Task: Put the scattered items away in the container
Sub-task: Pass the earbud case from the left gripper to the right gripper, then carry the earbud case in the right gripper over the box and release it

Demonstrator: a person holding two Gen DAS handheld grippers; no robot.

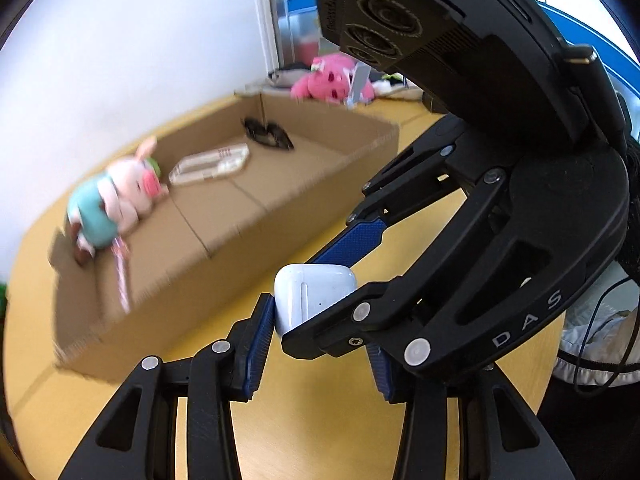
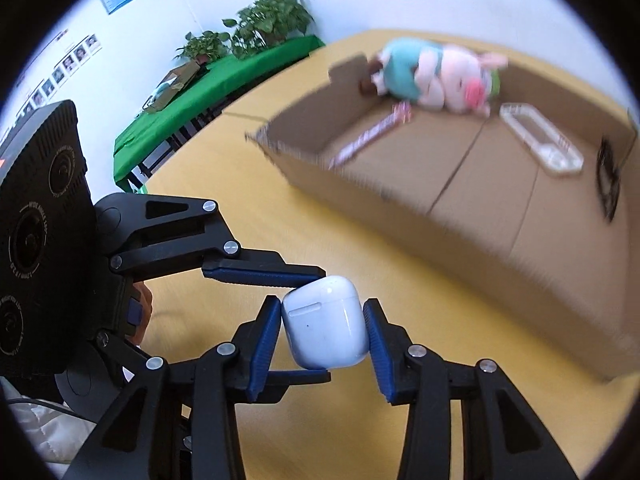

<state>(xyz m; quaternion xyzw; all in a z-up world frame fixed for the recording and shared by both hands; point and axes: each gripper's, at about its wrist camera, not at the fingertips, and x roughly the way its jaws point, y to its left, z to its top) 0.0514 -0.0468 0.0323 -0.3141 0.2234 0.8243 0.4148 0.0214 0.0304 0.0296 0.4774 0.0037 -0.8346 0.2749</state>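
I have the white earbud case (image 2: 326, 322) up off the yellow table (image 2: 248, 184), short of the cardboard box (image 2: 460, 216), and both tools are on it at once. My right gripper (image 2: 325, 334) is partly closed with its blue pads against the case's two sides; my left gripper (image 1: 320, 336) is also partly closed, and in the right wrist view its fingers (image 2: 264, 274) lie across the case's top and underneath. I judge this as a hand-over: two crossed grips keep the smooth, rounded shell from slipping while one tool takes over. In the left wrist view one pad touches the case, but the right tool hides the other side. The case hangs clear of the table, which I take as readying it to go over the box wall. Inside the box already lie a pink pig plush (image 1: 120, 196), a clear plastic tray (image 1: 210, 164), a striped stick (image 1: 122, 276) and a black clip (image 1: 268, 132). A second pink plush (image 1: 328, 80) lies beyond the box, still to collect.
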